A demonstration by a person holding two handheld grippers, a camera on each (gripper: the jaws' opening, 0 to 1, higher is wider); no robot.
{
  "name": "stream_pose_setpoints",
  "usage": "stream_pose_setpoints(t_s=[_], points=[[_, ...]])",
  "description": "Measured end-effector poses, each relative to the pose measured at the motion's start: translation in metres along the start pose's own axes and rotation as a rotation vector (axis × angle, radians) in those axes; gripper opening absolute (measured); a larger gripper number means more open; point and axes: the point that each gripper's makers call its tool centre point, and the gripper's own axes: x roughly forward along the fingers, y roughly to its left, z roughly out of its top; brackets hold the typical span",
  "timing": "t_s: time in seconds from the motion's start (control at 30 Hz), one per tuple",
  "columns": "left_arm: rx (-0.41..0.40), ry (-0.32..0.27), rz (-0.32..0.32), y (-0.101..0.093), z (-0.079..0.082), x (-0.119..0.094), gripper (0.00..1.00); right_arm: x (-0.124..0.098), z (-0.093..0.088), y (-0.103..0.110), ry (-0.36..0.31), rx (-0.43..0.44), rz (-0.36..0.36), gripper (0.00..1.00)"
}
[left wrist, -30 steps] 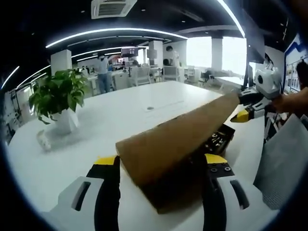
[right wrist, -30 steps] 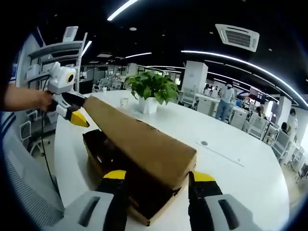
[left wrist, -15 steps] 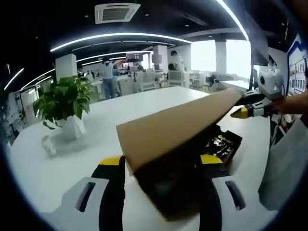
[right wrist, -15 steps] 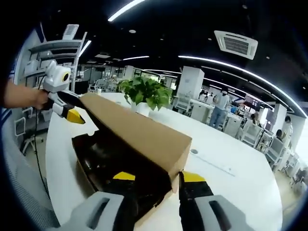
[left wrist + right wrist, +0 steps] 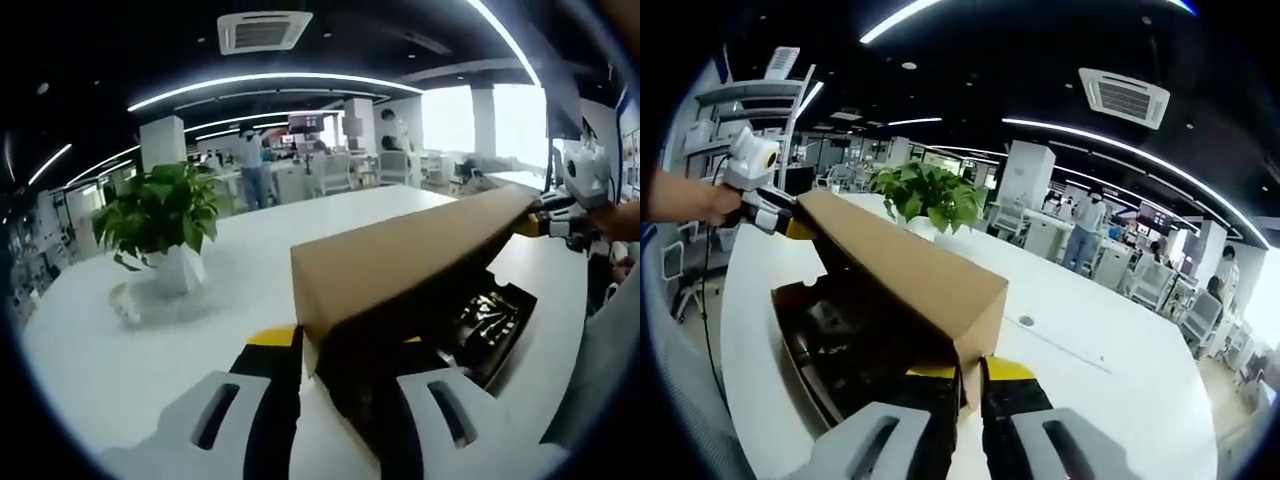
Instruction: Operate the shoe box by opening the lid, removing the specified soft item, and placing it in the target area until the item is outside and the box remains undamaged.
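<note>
Shoe box (image 5: 855,345) is sitting on a large white table (image 5: 130,360), close to the edge nearest the person, with its brown cardboard lid (image 5: 400,255) tilting up over the base. Under the raised lid, dark contents (image 5: 480,320) are lying inside the box; what they are is not clear. In the right gripper view the lid (image 5: 910,270) is slanting from the far end down toward the camera, leaving the dark interior open on one side.

Right gripper (image 5: 971,375) is pinching the near end wall of the lid, its yellow-tipped jaws pressed almost together on the cardboard. Left gripper (image 5: 345,350) is standing at the opposite end of the lid, one jaw on either side of the lid's end wall, pressing on the cardboard; seen from the right gripper view, it (image 5: 790,225) is touching the lid's far corner, held by a hand (image 5: 715,205).

Potted green plant (image 5: 160,215) in a white pot is standing well apart from the box, toward the far side of the table. A small pale object (image 5: 125,305) is lying just beside the pot.
</note>
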Motion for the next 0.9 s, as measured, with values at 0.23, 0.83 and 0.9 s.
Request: stream_pose_setpoints(t_s=[0.23,0.83,0.9], points=[[0.045,-0.015,0.052,0.012,0.004,0.003,0.1,-0.001,0.006,0.0,-0.006,0.026,-0.001,0.0],[0.029,-0.029,0.075,0.018,0.012,0.011,0.05,0.004,0.01,-0.01,-0.027,0.049,-0.021,0.0],[0.041,-0.026,0.074,0.018,0.012,0.012,0.05,0.005,0.011,-0.011,-0.028,0.05,-0.024,0.0]])
